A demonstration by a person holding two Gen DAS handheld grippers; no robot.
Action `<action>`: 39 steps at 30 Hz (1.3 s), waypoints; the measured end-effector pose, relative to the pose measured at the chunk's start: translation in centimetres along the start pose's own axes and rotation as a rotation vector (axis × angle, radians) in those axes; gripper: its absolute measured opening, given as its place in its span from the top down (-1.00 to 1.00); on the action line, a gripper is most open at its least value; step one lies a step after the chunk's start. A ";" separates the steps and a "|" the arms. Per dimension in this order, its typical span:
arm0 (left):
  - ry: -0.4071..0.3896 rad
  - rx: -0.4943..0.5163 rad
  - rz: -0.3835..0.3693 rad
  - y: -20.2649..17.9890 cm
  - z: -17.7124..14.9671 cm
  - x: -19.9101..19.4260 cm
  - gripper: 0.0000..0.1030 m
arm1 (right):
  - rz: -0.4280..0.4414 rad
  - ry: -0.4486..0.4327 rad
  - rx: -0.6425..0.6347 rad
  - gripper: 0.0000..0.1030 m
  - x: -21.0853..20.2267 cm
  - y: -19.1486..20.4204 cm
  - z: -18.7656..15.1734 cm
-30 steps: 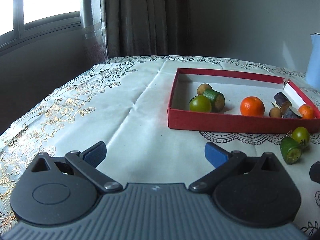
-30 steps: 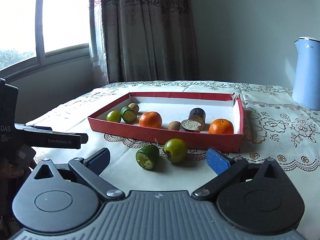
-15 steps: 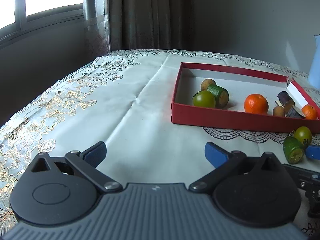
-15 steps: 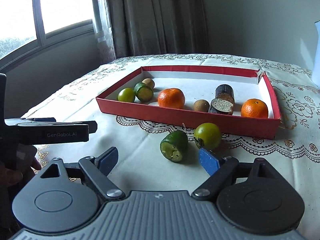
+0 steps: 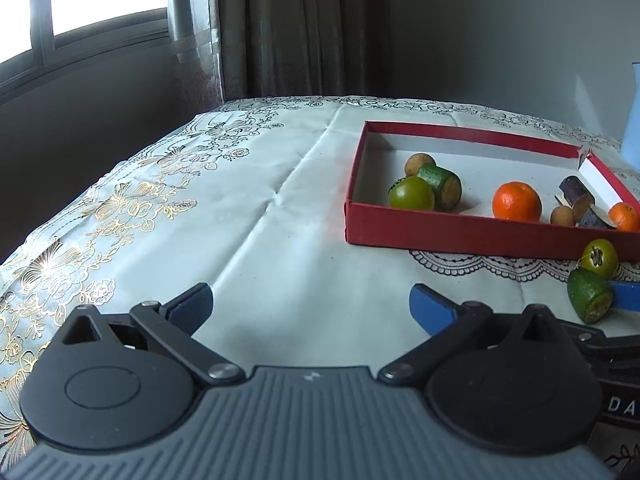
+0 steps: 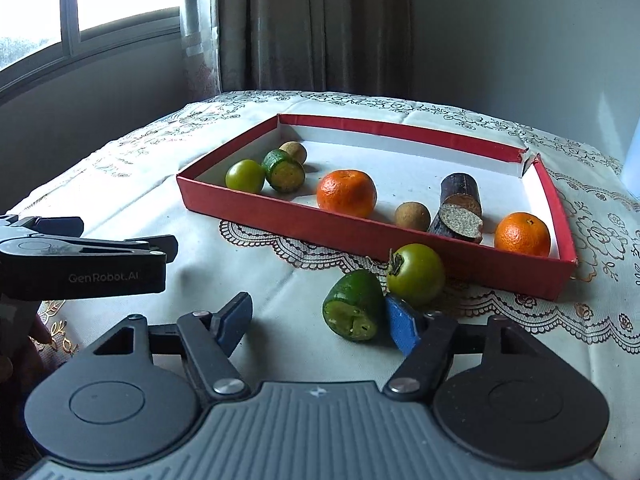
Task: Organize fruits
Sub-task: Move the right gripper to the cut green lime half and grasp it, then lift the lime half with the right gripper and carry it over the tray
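A cut green fruit [image 6: 354,306] and a round green fruit [image 6: 416,274] lie on the tablecloth just in front of the red box [image 6: 280,216]. My right gripper [image 6: 320,324] is closing around the cut fruit. Its right pad [image 6: 402,330] is at the fruit's side and its left pad [image 6: 236,320] is still well apart. The left wrist view shows both fruits [image 5: 590,296] [image 5: 599,257] with a blue finger [image 5: 626,300] behind the cut one. My left gripper [image 5: 312,308] stands open over bare cloth with nothing in it.
In the box lie two tangerines [image 6: 347,193] [image 6: 522,234], a green fruit [image 6: 245,176], a green cut piece [image 6: 285,171], two small brown fruits and dark cane pieces [image 6: 460,208]. A blue kettle [image 5: 632,120] stands at the back right. The table's left edge [image 5: 80,200] drops off beside the window.
My right gripper has moved forward up to the two green fruits and its jaws have narrowed, with the cut fruit now between them. The left gripper has kept its place, still open.
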State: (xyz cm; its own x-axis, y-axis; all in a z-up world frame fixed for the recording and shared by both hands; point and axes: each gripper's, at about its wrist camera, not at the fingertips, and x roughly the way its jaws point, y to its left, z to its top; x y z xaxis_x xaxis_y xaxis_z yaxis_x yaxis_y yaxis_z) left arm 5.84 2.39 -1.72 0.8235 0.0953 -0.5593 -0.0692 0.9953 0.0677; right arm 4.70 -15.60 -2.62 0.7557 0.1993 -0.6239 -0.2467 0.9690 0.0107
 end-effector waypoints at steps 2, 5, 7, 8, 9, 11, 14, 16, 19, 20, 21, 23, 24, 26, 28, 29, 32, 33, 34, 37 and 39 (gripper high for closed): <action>0.001 0.000 -0.001 0.0 0.0 0.0 -1.00 | 0.004 0.004 0.002 -0.36 0.1 -0.1 0.2; 0.001 -0.001 -0.001 0.0 0.0 0.0 -1.00 | 0.000 0.005 -0.002 -0.26 0.1 -0.2 0.2; 0.001 0.000 -0.001 0.0 0.0 0.0 -1.00 | -0.001 0.002 0.006 -0.17 0.0 -0.5 0.1; 0.001 0.001 0.000 0.0 0.0 0.0 -1.00 | -0.008 -0.001 0.007 -0.08 -0.1 -0.6 0.1; 0.001 0.000 0.000 0.0 0.0 0.0 -1.00 | -0.020 -0.003 0.009 0.08 -0.2 -0.7 0.1; 0.001 0.002 0.001 0.0 0.0 0.0 -1.00 | -0.021 -0.004 0.016 0.20 -0.3 -1.1 0.0; -0.001 0.003 0.002 0.0 -0.1 0.0 -1.00 | 0.004 -0.007 0.027 0.22 -0.4 -1.6 -0.1; 0.000 0.004 0.003 0.0 -0.1 0.0 -1.00 | 0.016 -0.016 0.036 0.22 -0.6 -1.8 -0.3; 0.001 0.002 0.002 0.0 -0.1 0.0 -1.00 | 0.021 -0.017 0.032 0.22 -0.7 -1.9 -0.4; 0.001 0.002 0.002 0.0 -0.1 0.1 -1.00 | 0.021 -0.016 0.027 0.22 -0.7 -1.9 -0.4; 0.001 0.002 0.002 0.0 -0.1 0.0 -1.00 | 0.019 -0.015 0.023 0.22 -0.7 -1.8 -0.4; 0.000 0.001 0.001 0.1 -0.1 0.0 -1.00 | 0.009 -0.013 0.010 0.22 -0.7 -1.6 -0.3; 0.000 -0.001 -0.001 0.1 -0.1 0.0 -1.00 | 0.003 -0.013 0.006 0.23 -0.6 -1.5 -0.3; -0.002 -0.003 -0.004 0.2 -0.1 0.0 -1.00 | -0.008 -0.016 0.003 0.24 -0.6 -1.4 -0.3; -0.002 -0.006 -0.006 0.2 -0.1 0.0 -1.00 | -0.013 -0.016 0.005 0.27 -0.6 -1.4 -0.3; -0.001 -0.005 -0.007 0.2 -0.1 0.0 -1.00 | -0.016 -0.014 0.005 0.28 -0.6 -1.4 -0.3; 0.001 -0.007 -0.009 0.2 -0.1 0.0 -1.00 | -0.021 -0.013 0.013 0.33 -0.6 -1.5 -0.3; 0.002 -0.007 -0.009 0.2 -0.1 0.1 -1.00 | -0.022 -0.015 0.018 0.36 -0.6 -1.6 -0.3; 0.003 -0.007 -0.009 0.2 -0.1 0.1 -1.00 | -0.021 -0.018 0.024 0.37 -0.6 -1.7 -0.4; 0.004 -0.006 -0.007 0.2 -0.1 0.1 -1.00 | -0.019 -0.021 0.034 0.42 -0.7 -1.9 -0.4; 0.004 -0.006 -0.005 0.1 -0.1 0.1 -1.00 | -0.016 -0.022 0.036 0.42 -0.7 -1.9 -0.4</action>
State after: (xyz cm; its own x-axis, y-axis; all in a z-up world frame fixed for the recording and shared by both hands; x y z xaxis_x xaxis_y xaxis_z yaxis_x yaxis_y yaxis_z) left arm 5.89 2.53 -1.83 0.8216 0.0900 -0.5630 -0.0681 0.9959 0.0599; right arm 4.37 -17.68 -2.50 0.7725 0.1862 -0.6071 -0.2124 0.9767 0.0293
